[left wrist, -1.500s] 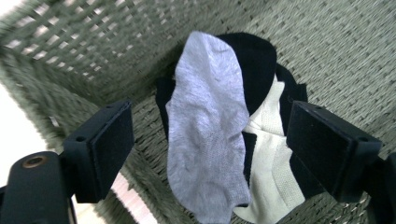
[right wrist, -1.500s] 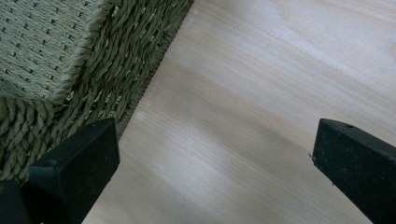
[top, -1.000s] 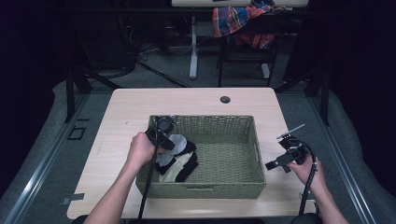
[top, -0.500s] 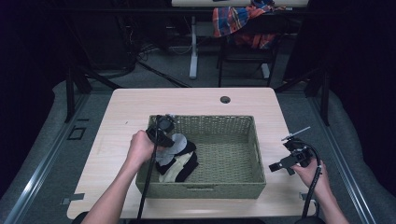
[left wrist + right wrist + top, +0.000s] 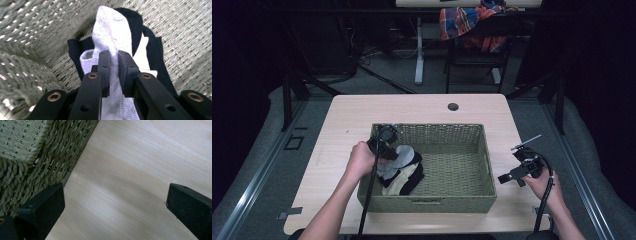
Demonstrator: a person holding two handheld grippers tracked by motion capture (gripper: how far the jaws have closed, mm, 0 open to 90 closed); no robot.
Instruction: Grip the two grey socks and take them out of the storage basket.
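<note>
Left gripper (image 5: 113, 56): jaws clamped on a grey sock (image 5: 111, 37), having just closed on it. Under and around the pinched fold lie a black sock (image 5: 136, 25) and a white sock (image 5: 143, 53), all piled in one heap. Heap sits in the basket (image 5: 452, 132), at its left end beneath the jaws; woven floor beyond the jaws bare. Right gripper (image 5: 112, 202): jaws wide apart, holding nothing, over the table (image 5: 140, 170) just outside the basket's right wall.
</note>
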